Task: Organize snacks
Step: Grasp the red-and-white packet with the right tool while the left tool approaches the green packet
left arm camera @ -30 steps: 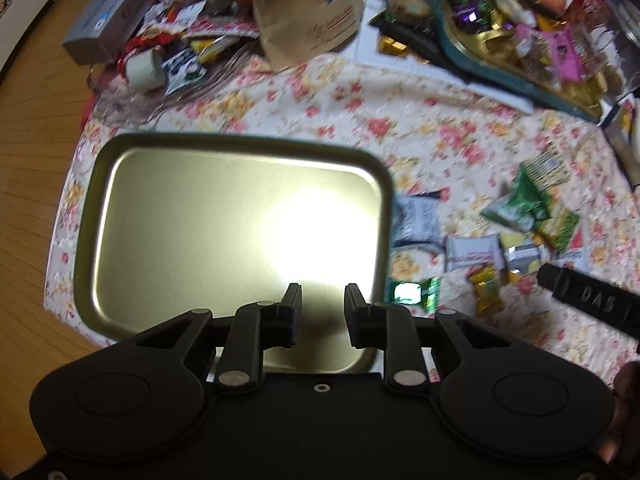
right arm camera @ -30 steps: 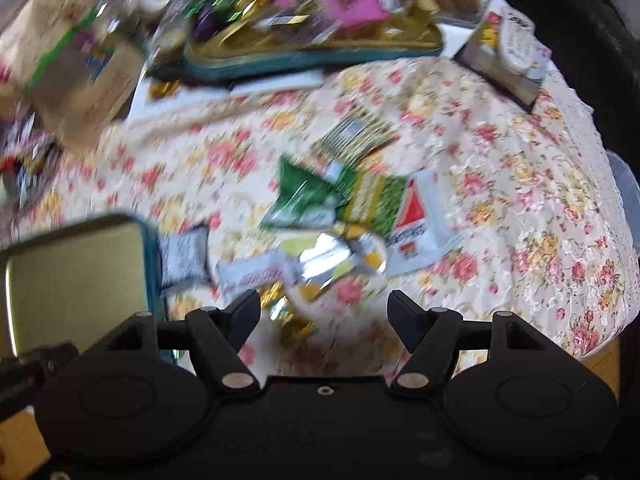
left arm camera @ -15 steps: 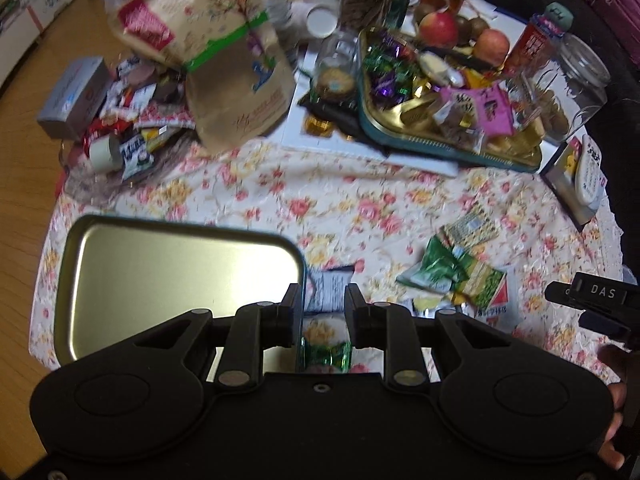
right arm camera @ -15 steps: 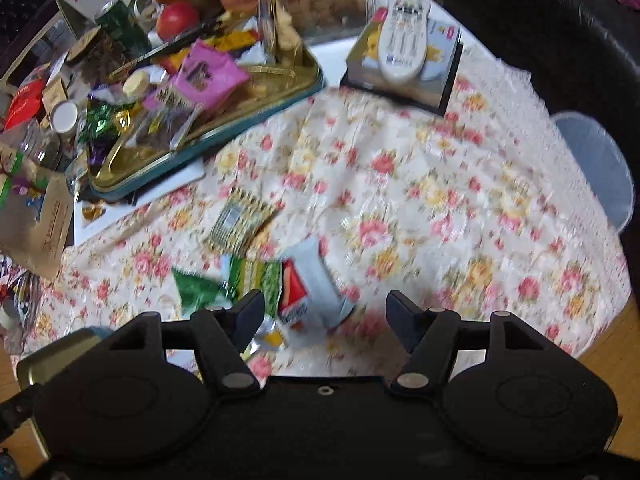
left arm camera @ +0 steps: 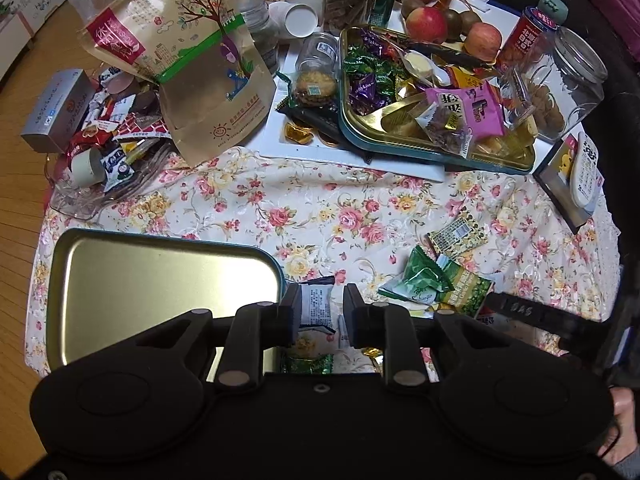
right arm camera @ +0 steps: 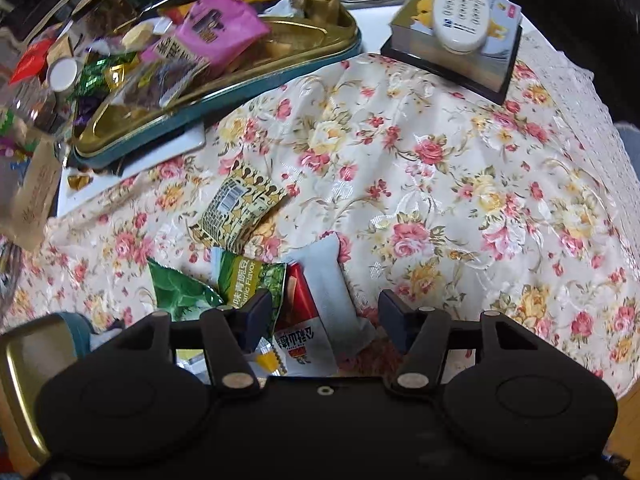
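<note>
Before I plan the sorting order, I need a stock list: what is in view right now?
Empty tray: one, gold, near left of cloth.
Full tray: one, gold with teal rim, far side, piled with sweets.
Loose snack packets: several, green, yellow, white, red, on the floral tablecloth.
Paper bag: one, brown, far left.
Apples: two, red, behind the full tray.
Remote: one, white, on a book.
Left hand-held gripper: black, narrow gap.
Right hand-held gripper: black, open.

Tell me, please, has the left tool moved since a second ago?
Yes: the left tool has shifted right off the empty tray, toward the loose snacks.
</note>
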